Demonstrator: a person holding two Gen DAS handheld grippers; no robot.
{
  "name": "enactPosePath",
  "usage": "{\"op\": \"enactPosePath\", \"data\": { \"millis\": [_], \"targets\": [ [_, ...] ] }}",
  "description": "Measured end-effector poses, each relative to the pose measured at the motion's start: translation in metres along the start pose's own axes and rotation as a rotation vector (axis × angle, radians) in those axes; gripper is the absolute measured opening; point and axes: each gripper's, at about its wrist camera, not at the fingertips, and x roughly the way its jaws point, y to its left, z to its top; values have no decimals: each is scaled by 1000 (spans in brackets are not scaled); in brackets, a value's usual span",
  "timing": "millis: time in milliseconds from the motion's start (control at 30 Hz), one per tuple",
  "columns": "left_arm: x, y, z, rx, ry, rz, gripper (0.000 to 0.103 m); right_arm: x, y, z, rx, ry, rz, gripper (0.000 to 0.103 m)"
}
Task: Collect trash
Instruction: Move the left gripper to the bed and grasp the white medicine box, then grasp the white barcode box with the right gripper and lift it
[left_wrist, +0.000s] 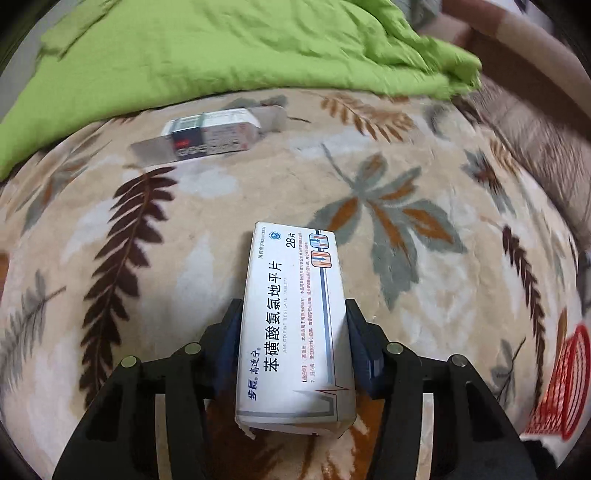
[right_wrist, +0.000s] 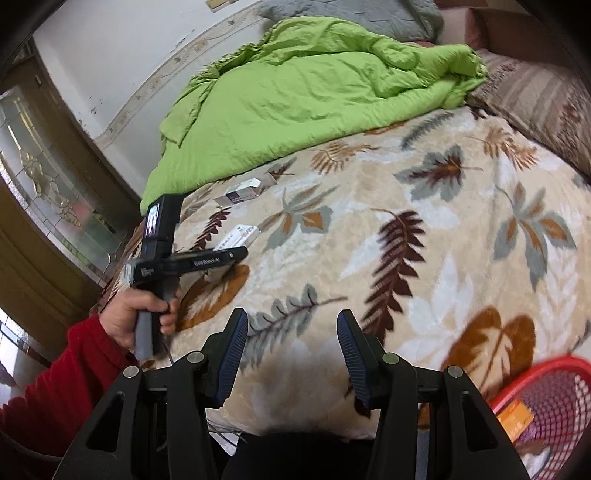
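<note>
My left gripper (left_wrist: 293, 314) is shut on a white medicine box (left_wrist: 295, 325) with blue Chinese print, held over the leaf-patterned blanket (left_wrist: 388, 177). The same box (right_wrist: 239, 235) and the left gripper (right_wrist: 242, 253) show at the left of the right wrist view. A second medicine box (left_wrist: 212, 134) with open flaps lies on the blanket near the green quilt; it also shows in the right wrist view (right_wrist: 242, 194). My right gripper (right_wrist: 291, 325) is open and empty above the blanket. A red mesh basket (right_wrist: 550, 398) sits at lower right, with an orange packet (right_wrist: 515, 421) inside.
A crumpled green quilt (right_wrist: 314, 92) covers the far part of the bed. A striped brown pillow (right_wrist: 543, 96) lies at the right. A wooden door with glass (right_wrist: 48, 192) stands at left. The red basket also shows at the right edge of the left wrist view (left_wrist: 561, 384).
</note>
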Motion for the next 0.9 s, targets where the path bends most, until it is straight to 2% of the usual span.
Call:
{"op": "enactPosePath", "data": {
  "millis": [133, 200, 300, 367, 467, 567, 667, 900],
  "targets": [
    [-20, 9, -14, -114, -58, 53, 52, 25, 17, 32, -118, 47, 25, 57],
    [-33, 17, -22, -184, -107, 90, 52, 44, 28, 53, -199, 79, 59, 60],
    [-51, 35, -35, -317, -188, 132, 52, 77, 47, 84, -324, 114, 65, 61],
    [-55, 43, -39, -347, -220, 183, 52, 105, 64, 108, -421, 149, 72, 63],
    [-59, 58, -46, -388, -268, 236, 52, 145, 90, 136, -563, 152, 29, 63],
    [-53, 70, -50, -406, -268, 261, 52, 185, 110, 161, -633, 166, 14, 63],
    [-47, 74, -51, -415, -245, 255, 52, 237, 135, 178, -727, 225, -3, 63],
    [-45, 80, -51, -448, -241, 231, 52, 326, 163, 189, -957, 294, -108, 63]
  ]
}}
